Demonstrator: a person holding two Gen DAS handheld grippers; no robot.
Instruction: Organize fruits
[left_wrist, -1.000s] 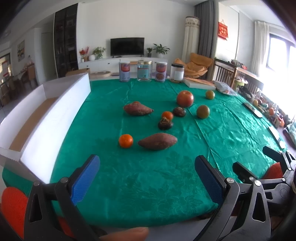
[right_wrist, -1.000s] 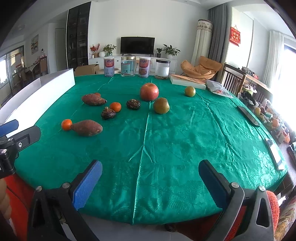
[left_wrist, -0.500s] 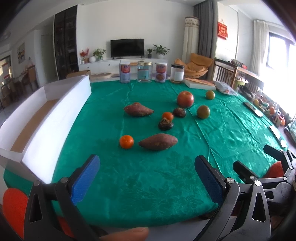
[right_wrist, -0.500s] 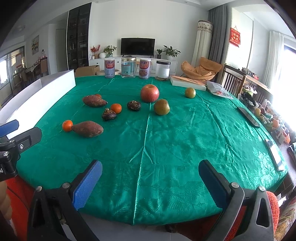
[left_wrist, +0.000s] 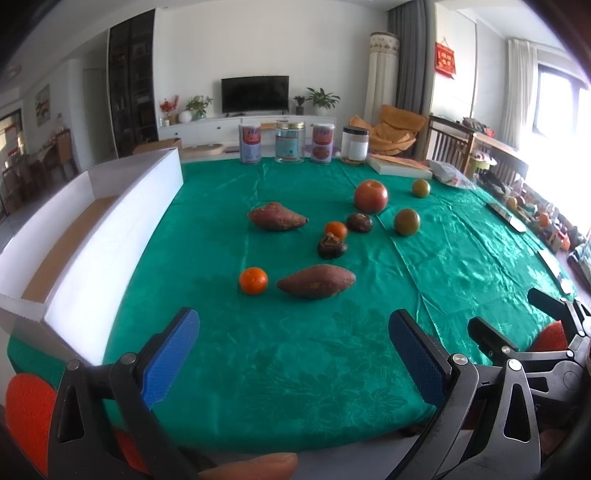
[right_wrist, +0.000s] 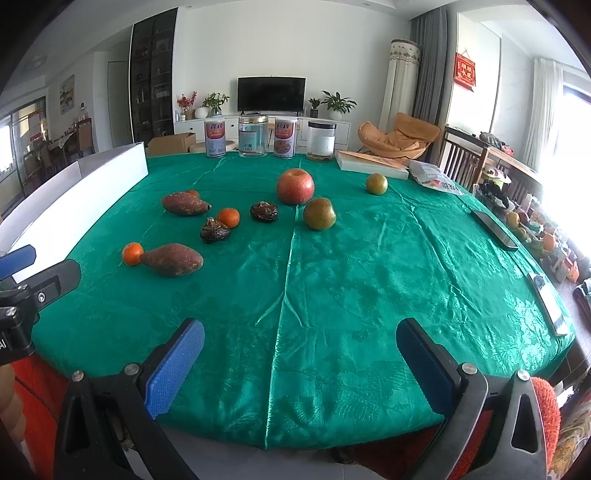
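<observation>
Green cloth covers the table, and nothing is sorted yet. Left gripper and right gripper both hover at the near edge, jaws wide apart and empty. From the left view, the tangerine sits at 11 o'clock, just beside a sweet potato at 12; the apple lies farther off at 1. White box runs along 9 to 10. Tangerines look light, soft and apt to roll: pinch across the middle, gently.
</observation>
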